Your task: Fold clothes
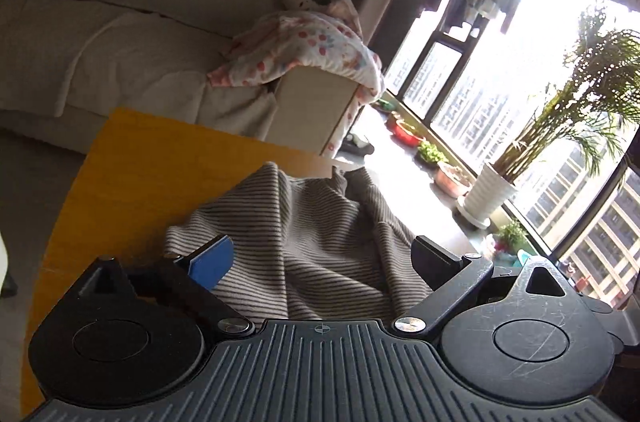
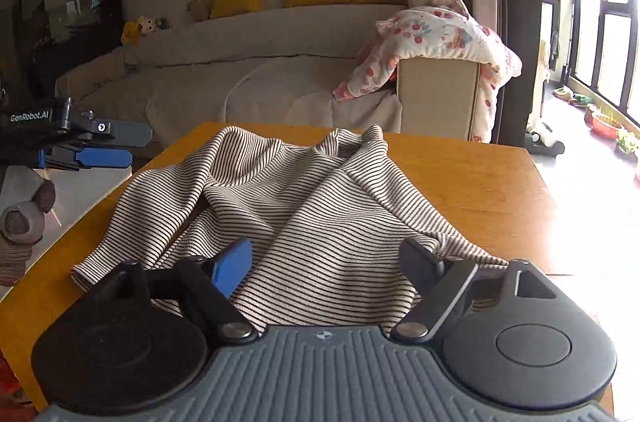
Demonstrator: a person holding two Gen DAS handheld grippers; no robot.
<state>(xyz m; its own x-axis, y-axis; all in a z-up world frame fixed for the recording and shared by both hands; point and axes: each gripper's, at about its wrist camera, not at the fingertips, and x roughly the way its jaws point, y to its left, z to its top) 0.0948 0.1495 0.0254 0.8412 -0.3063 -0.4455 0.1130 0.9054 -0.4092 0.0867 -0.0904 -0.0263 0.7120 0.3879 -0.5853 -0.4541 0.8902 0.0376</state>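
Where seen: shirt (image 2: 304, 206) spread loose on the table (image 2: 480, 174), rumpled, collar end toward the sofa (image 2: 248, 78), one sleeve trailing to the left edge.
Lie: not flat, not squared; a deep crease down the middle, cloth bunched near the collar; fits either a shirt laid out for folding or one partway through a fold, cannot tell which.
Right gripper (image 2: 326, 262): low over the near hem, jaws wide, cloth lying between them but nothing pinched.
Left gripper (image 2: 100, 142): off the table's left side in the right view, raised, jaws seen edge-on there; in its own view (image 1: 324, 258) jaws wide, holding nothing, striped cloth below.
Handling, as judged: thin knit, light, soft, limp; likely to sag and stretch when lifted, to drape rather than hold a line; no risk of breakage; little slip on wood.
Where to hold, as judged: hem corners or shoulder seams, a pinch at an edge rather than mid-panel, one corner per gripper so the fabric hangs taut between.
Risk, as judged: catching two layers at the crease, or dragging the whole shirt across the table.
Containers: none on the table; on the sill, plant pots (image 1: 486, 198) with greenery; cannot tell contents of the smaller bowls.
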